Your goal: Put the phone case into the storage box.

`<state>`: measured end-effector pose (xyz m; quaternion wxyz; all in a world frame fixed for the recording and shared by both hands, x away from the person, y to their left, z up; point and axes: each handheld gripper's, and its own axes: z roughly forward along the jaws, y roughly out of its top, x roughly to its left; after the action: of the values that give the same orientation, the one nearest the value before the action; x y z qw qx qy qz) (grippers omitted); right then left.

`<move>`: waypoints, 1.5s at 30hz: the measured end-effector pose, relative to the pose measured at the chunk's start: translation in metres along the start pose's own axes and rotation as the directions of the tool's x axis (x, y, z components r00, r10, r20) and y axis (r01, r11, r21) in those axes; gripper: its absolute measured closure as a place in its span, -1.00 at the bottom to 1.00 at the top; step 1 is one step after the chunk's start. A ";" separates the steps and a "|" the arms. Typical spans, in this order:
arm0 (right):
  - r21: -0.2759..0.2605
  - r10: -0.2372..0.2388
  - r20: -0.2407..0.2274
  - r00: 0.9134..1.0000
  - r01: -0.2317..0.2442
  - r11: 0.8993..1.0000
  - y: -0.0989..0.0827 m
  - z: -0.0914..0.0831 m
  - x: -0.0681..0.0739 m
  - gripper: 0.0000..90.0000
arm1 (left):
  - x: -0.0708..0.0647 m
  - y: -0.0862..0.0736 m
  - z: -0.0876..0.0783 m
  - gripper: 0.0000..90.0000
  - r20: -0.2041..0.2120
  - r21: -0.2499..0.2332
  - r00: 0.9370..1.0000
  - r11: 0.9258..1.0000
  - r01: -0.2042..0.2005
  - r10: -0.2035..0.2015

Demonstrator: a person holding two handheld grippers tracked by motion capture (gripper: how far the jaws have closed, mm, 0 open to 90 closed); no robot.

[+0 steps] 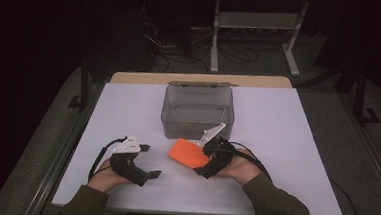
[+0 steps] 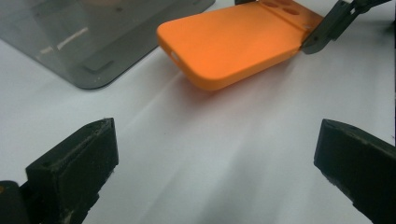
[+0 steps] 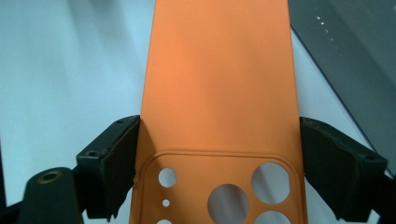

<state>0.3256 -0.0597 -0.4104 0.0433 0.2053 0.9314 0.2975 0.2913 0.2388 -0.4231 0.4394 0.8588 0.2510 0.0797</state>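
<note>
From the high view, the right gripper (image 1: pixel 206 156) clamps the right end of an orange phone case (image 1: pixel 188 153), which lies just near of a smoky translucent bin (image 1: pixel 198 113) on the white desk (image 1: pixel 276 143). The left gripper (image 1: pixel 149 161) sits to the left, apart from the case, jaws spread.

In the left gripper view, the smooth, round-cornered case (image 2: pixel 233 42) lies far ahead between the spread jaws.

In the right gripper view, both jaws press the case's (image 3: pixel 219 84) long edges beside its round camera cut-outs. No writing is readable.
</note>
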 end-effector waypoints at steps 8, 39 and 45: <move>-0.005 0.004 0.006 1.000 -0.004 1.000 -0.009 -0.009 -0.002 -0.66 | 0.000 0.000 0.001 -1.00 -0.001 0.005 1.000 1.000 -0.001 0.001; -0.031 0.042 0.027 0.999 -0.041 0.999 -0.055 -0.046 -0.017 -0.66 | 0.001 -0.001 0.004 -1.00 -0.025 0.024 1.000 1.000 -0.004 0.005; -0.036 0.041 0.028 0.999 -0.040 0.999 -0.054 -0.048 -0.015 -0.66 | 0.001 0.000 0.004 -1.00 -0.022 0.015 1.000 1.000 -0.011 0.012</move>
<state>0.3104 -0.1317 -0.4031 0.0543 0.2274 0.9210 0.3116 0.2940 0.2361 -0.4257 0.4299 0.8624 0.2516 0.0900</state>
